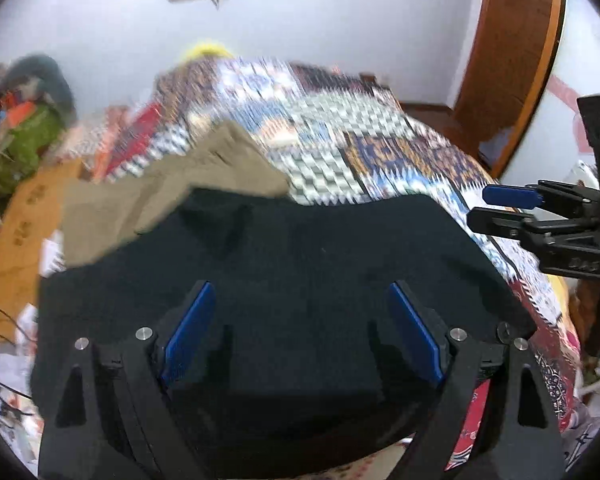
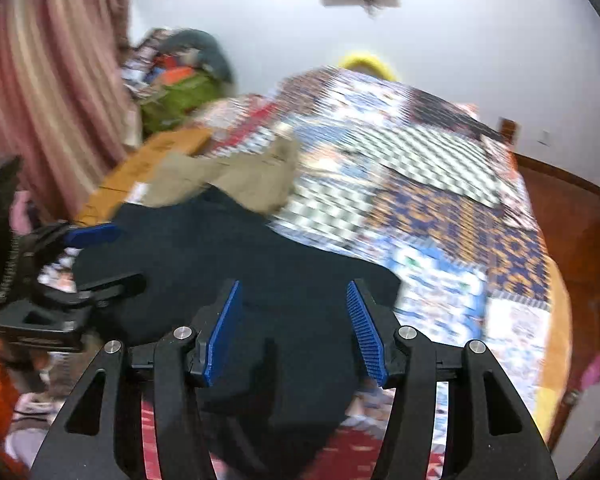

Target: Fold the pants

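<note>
- Pants (image 1: pixel 300 272), dark and nearly black, are lying spread over the near part of a bed, on a patchwork quilt (image 1: pixel 320 128) of blue, orange and checked squares.
- Left gripper (image 1: pixel 302 304) is hanging over the near middle of the pants, its blue pads (image 1: pixel 190 332) standing wide apart, with only flat cloth showing below and nothing pinched.
- Right gripper (image 2: pixel 294 304) is hanging over the right part of the pants, near their right edge, its pads (image 2: pixel 366 332) standing partly apart and gripping nothing.
- From the left wrist view, the right gripper is reaching in from the right edge, level with the right corner of the pants; whether it is touching them cannot be told.
- Khaki cloth (image 1: pixel 204 176) is lying crumpled at the far left of the pants, its near edge touching or overlapping them.
- Cardboard (image 2: pixel 152 156) is sitting off the left side of the bed, just beside the khaki cloth.
- Clutter with a green bag (image 2: pixel 180 96) is piling up at the far left by a white wall (image 2: pixel 460 20).
- Both views are blurring, so fine folds in the pants are hard to make out.
</note>
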Motion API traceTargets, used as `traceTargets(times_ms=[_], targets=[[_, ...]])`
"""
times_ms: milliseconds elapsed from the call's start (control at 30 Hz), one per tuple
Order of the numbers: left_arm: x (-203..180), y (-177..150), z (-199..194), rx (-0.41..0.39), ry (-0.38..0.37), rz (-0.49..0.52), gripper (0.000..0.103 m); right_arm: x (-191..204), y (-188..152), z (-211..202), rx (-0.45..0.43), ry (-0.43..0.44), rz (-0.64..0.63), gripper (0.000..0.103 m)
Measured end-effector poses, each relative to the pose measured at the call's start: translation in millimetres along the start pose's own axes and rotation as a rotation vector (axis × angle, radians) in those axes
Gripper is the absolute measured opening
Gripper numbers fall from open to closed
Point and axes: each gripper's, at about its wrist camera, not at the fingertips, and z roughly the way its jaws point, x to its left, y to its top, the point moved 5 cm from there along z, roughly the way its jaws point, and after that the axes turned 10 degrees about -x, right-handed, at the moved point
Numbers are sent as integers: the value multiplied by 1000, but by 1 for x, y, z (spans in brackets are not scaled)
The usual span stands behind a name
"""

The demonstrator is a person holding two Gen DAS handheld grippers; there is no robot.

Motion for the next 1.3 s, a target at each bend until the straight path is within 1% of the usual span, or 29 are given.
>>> traceTargets(times_ms=[33,67,133,200,300,400,533,667,700,867,933,1000,1100,1200,1300], targets=[[-2,-4,7,28,-10,-6,88,-5,-8,5,25,-20,0,51],[-3,-9,11,42,-11,-6,88,-7,-17,10,49,-18,11,51],[-5,-21,22,81,5,12,88,-9,-35,15,101,9,33,51],[-5,-32,28,115,20,24,88,-5,-55,17,144,18,27,51],[-2,-37,24,114,20,10,88,-6,-70,3,126,42,71,51],[0,-43,16,113,24,13,88,-9,-76,-10,131,62,115,51],[6,-52,4,116,13,-6,89,-8,-87,-23,127,60,119,51],[16,-59,-6,114,19,-62,89,-11,-94,-32,115,59,150,51],[18,-61,-8,114,24,-75,90,-11,-94,-33,111,56,155,51],[32,-70,-24,121,72,-107,91,-13,-88,-37,99,40,166,51],[40,-73,-37,117,72,-143,90,-13,-83,-40,94,33,153,51],[54,-75,-52,103,130,-166,90,-13,-73,-45,70,25,130,51],[78,-77,-74,67,207,-199,90,-11,-57,-52,28,36,119,51],[112,-82,-96,34,282,-273,90,-5,-37,-54,-19,51,98,52],[144,-91,-111,17,342,-348,90,6,-19,-52,-56,65,66,53]])
